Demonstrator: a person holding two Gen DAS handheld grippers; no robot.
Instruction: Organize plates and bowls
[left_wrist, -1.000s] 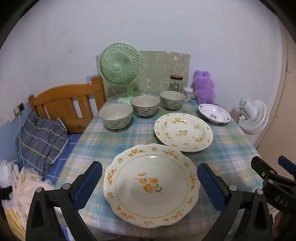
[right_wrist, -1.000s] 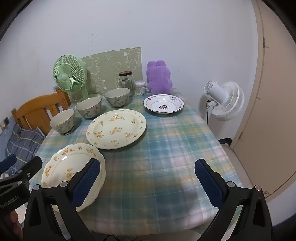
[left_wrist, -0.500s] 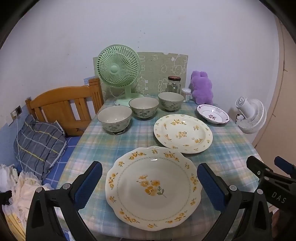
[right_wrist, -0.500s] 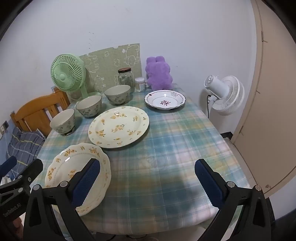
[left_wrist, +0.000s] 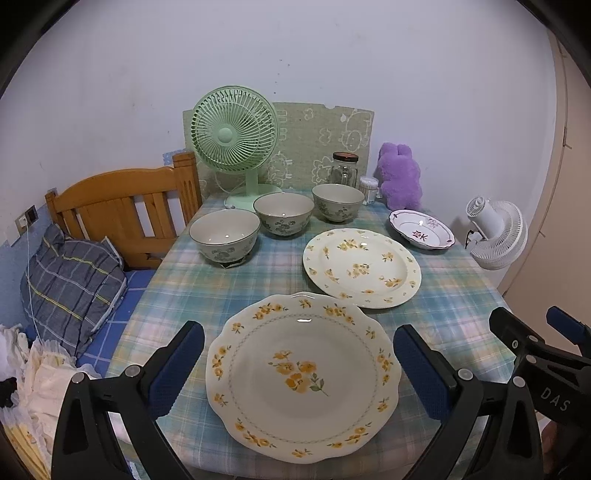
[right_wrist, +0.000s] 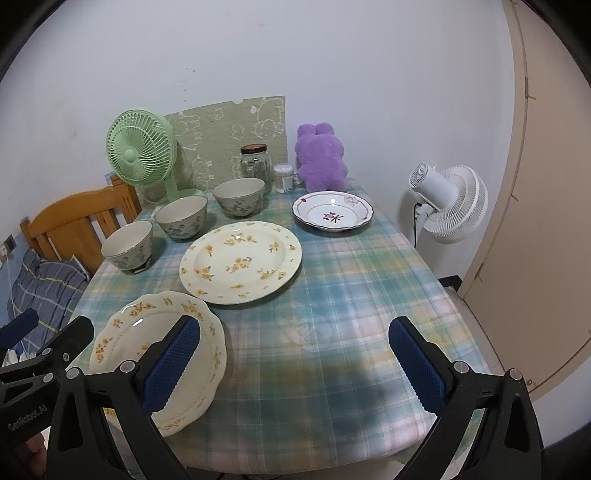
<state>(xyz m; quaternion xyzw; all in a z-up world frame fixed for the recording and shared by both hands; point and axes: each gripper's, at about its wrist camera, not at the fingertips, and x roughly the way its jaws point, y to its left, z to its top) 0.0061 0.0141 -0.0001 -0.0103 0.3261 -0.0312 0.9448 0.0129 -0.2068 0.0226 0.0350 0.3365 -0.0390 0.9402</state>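
A scalloped cream plate with yellow flowers (left_wrist: 304, 374) (right_wrist: 122, 332) lies at the table's near edge. My left gripper (left_wrist: 297, 363) hovers open over it, fingers apart on either side. Behind it sits a round yellow-flowered plate (left_wrist: 362, 267) (right_wrist: 240, 262). Three grey-green bowls (left_wrist: 225, 236) (left_wrist: 283, 213) (left_wrist: 338, 202) stand in a row at the back left. A small white dish with a red mark (left_wrist: 421, 229) (right_wrist: 332, 211) rests at the back right. My right gripper (right_wrist: 295, 354) is open above bare plaid cloth, holding nothing.
A green fan (left_wrist: 234, 127), glass jar (left_wrist: 344, 171), small tub (left_wrist: 368, 190) and purple plush (left_wrist: 400, 175) line the back of the table (right_wrist: 351, 314). A wooden bed frame (left_wrist: 122, 206) and pillow (left_wrist: 70, 280) lie left. A white fan (right_wrist: 447, 205) stands right.
Both grippers have drawn back and risen slightly, so the table and dishes sit a little lower and farther in view. No dish has moved and both grippers stay open.
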